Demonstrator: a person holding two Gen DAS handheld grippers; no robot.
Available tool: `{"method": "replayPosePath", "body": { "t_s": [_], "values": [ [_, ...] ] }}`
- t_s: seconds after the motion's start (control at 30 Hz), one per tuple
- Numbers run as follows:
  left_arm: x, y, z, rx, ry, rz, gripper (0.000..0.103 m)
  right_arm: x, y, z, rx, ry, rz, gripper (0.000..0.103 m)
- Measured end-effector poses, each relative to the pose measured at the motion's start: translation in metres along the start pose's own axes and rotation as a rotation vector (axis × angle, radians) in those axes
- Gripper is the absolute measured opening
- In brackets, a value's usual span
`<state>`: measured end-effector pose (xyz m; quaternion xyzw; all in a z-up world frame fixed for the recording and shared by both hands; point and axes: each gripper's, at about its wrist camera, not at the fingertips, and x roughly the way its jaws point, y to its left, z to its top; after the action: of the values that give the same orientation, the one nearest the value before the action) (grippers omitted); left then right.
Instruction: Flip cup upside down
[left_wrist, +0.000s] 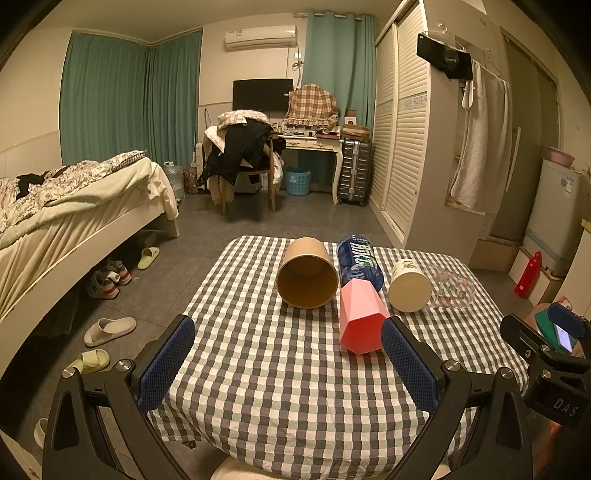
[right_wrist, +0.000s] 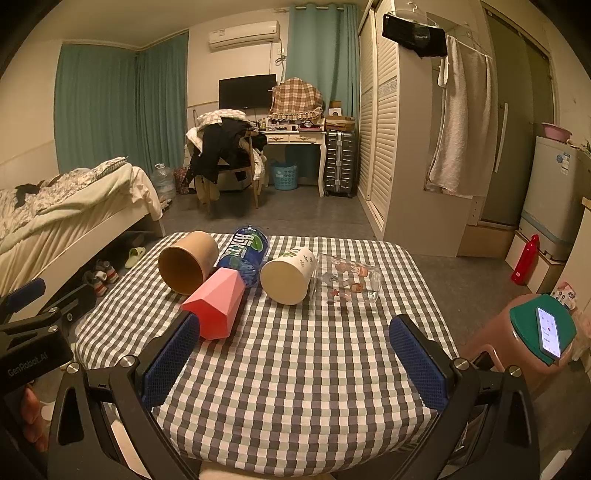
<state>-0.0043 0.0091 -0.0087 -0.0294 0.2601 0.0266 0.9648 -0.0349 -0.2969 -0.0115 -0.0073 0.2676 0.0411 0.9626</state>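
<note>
Several cups lie on their sides in a row across the far half of the checked table (left_wrist: 280, 373) (right_wrist: 295, 369). From the left: a brown paper cup (left_wrist: 307, 273) (right_wrist: 186, 263) with its mouth toward me, a faceted pink cup (left_wrist: 361, 317) (right_wrist: 218, 303), a white cup with a green print (left_wrist: 409, 286) (right_wrist: 288, 275), and a clear glass (left_wrist: 450, 288) (right_wrist: 347, 282). My left gripper (left_wrist: 288, 334) is open and empty above the near table, short of the pink cup. My right gripper (right_wrist: 294, 332) is open and empty, short of the white cup.
A blue drink bottle (left_wrist: 358, 260) (right_wrist: 245, 253) lies behind the pink cup. A pink stool with a green lid and a phone (right_wrist: 548, 330) stands to the table's right. A bed (left_wrist: 74, 206) is on the left, with slippers (left_wrist: 109, 330) on the floor.
</note>
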Motion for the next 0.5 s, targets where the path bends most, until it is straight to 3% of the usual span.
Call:
{"method": "replayPosePath", "body": {
  "t_s": [0.5],
  "values": [
    [0.003,0.006,0.0,0.003,0.013,0.007,0.103,0.002,0.005,0.012,-0.007,0.01,0.0,0.103]
  ]
}}
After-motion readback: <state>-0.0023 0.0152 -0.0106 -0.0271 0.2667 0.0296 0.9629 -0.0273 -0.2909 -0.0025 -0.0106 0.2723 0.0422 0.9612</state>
